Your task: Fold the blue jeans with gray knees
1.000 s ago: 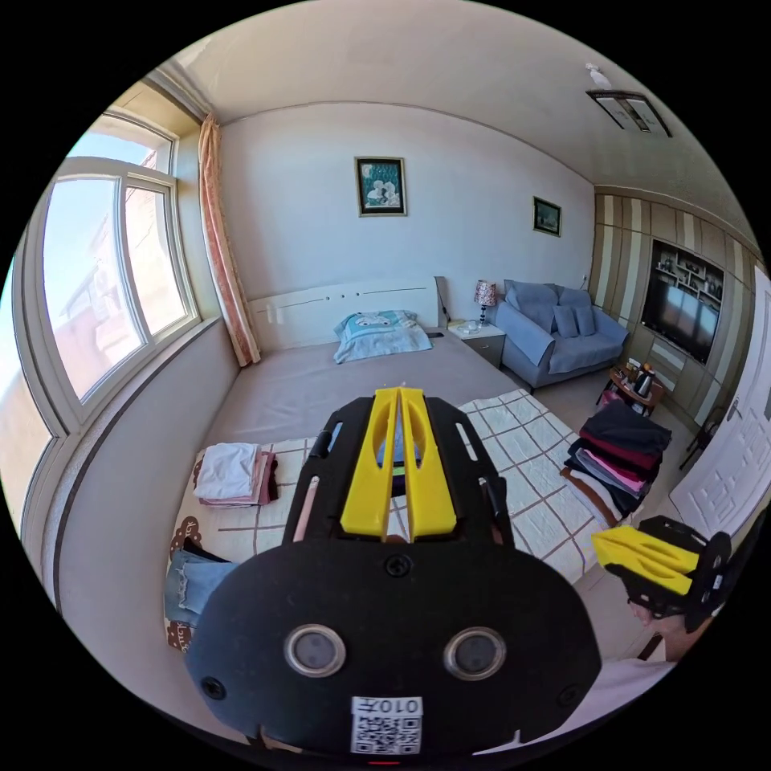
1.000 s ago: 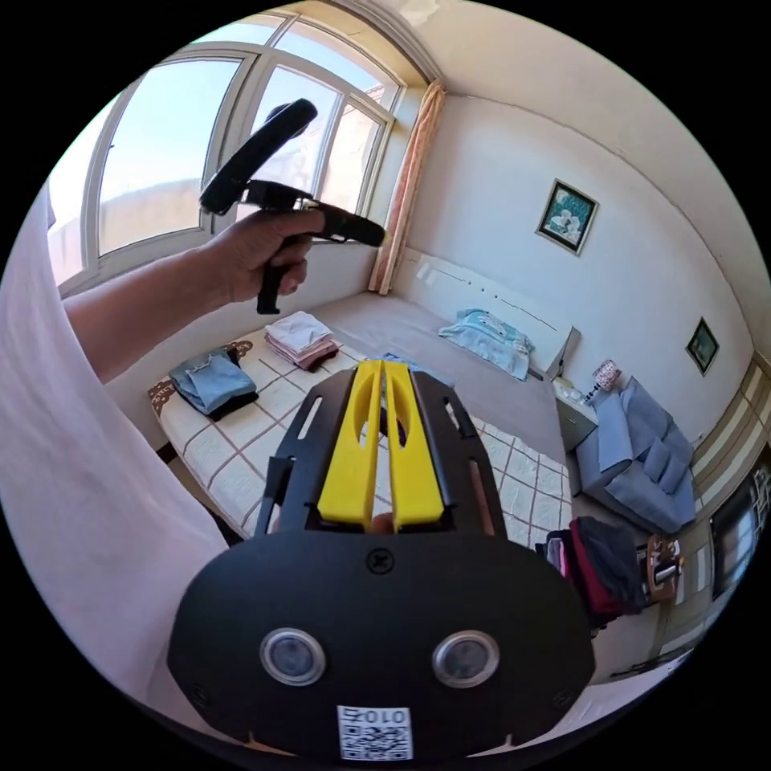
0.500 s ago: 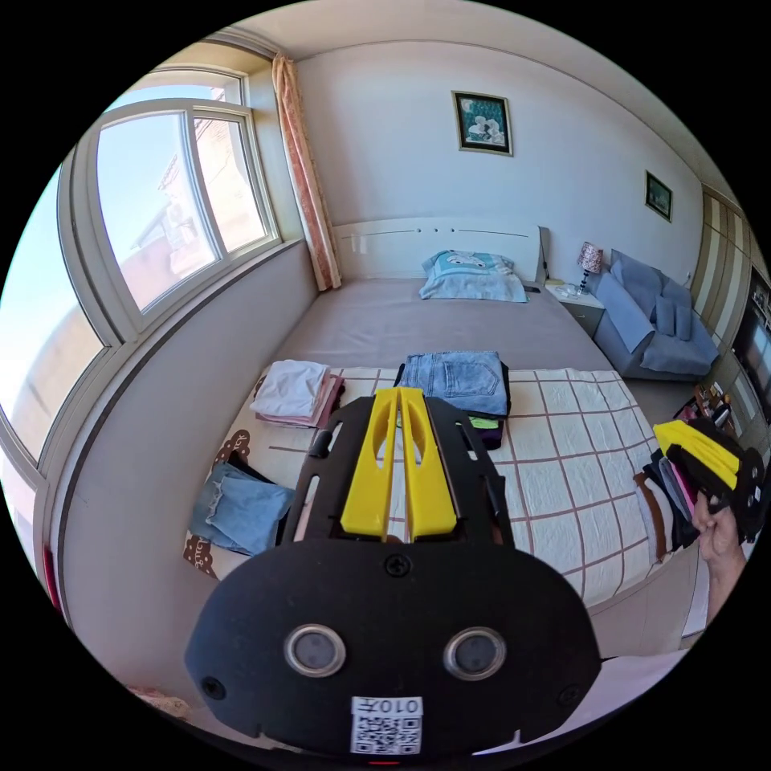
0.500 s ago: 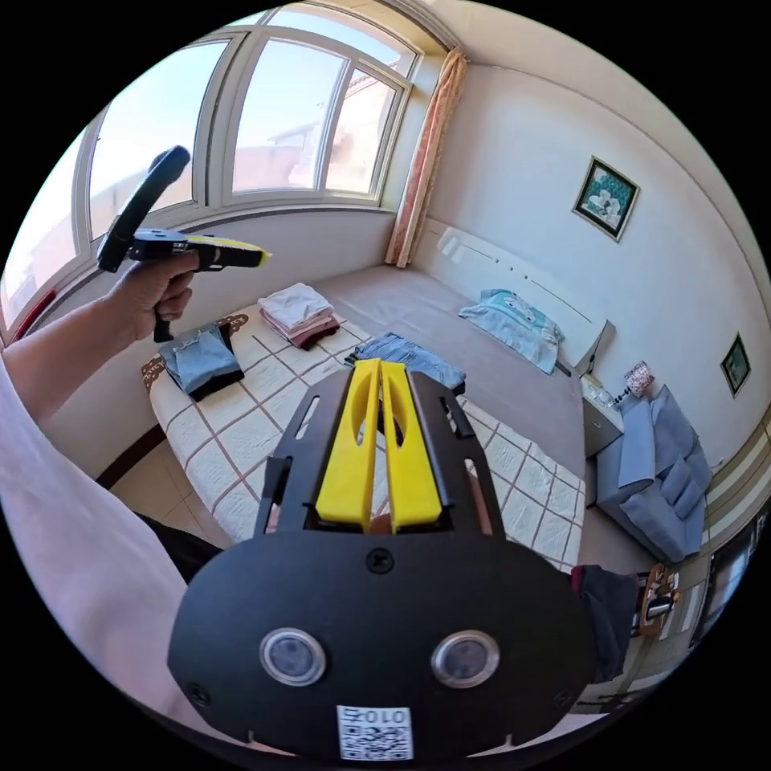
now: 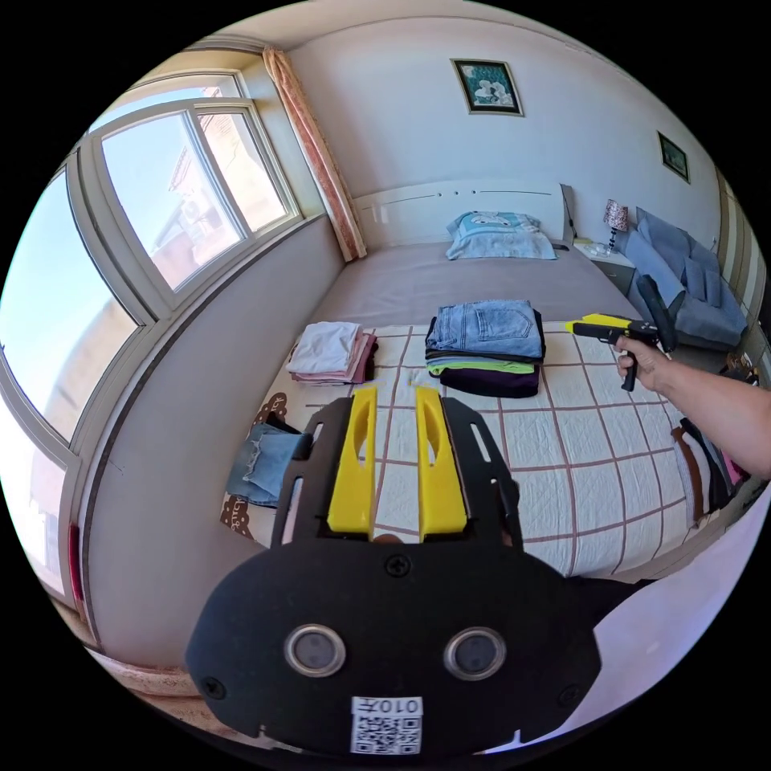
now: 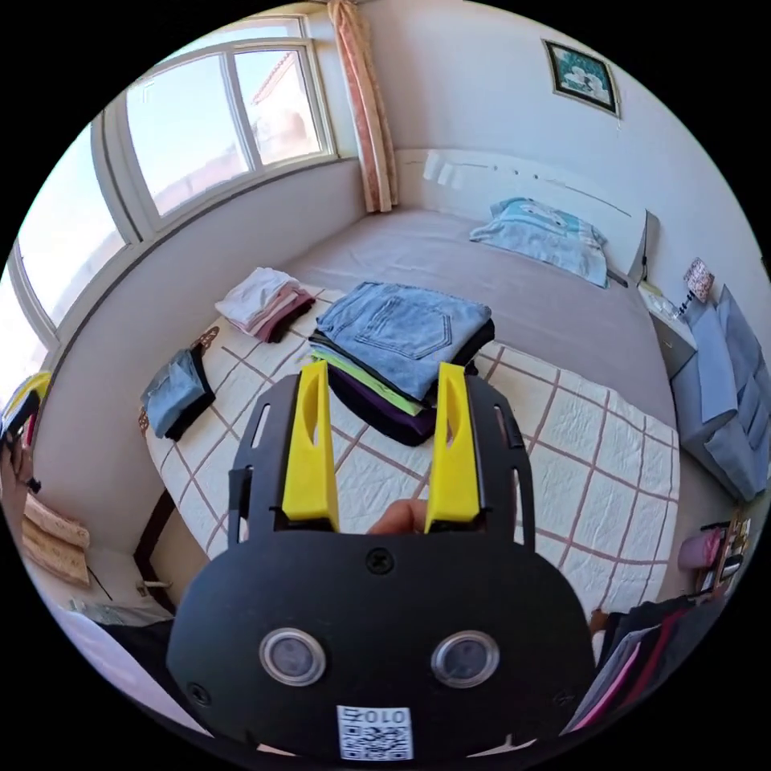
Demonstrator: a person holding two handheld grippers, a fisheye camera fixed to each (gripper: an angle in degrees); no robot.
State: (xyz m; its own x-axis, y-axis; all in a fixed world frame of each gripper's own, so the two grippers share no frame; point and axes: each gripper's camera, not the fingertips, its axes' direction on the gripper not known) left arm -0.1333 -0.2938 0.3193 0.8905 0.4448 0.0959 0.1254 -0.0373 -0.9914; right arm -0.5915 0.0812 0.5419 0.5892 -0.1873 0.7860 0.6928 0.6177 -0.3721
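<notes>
Folded blue jeans (image 5: 488, 325) (image 6: 401, 331) lie back-pocket up on top of a stack of folded clothes on the quilted bed cover; no knees show. My left gripper (image 5: 395, 393) hangs open over the cover, short of the stack, with nothing between its jaws. My right gripper (image 6: 384, 369) is open wide just in front of the stack, also holding nothing. In the left gripper view the right gripper (image 5: 580, 326) is in a hand at the stack's right side. The left gripper (image 6: 24, 397) sits at the far left edge of the right gripper view.
A white and pink folded stack (image 5: 329, 352) (image 6: 261, 301) and a folded pale denim piece (image 5: 261, 474) (image 6: 177, 389) lie nearer the window. Dark unfolded clothes (image 6: 634, 650) are piled off the bed's end. A pillow (image 5: 499, 234), a nightstand and a sofa (image 6: 731, 401) stand beyond.
Both grippers went from shut to open. Both cameras tipped down toward the bed, and the right gripper came in close to the stack with the jeans on top.
</notes>
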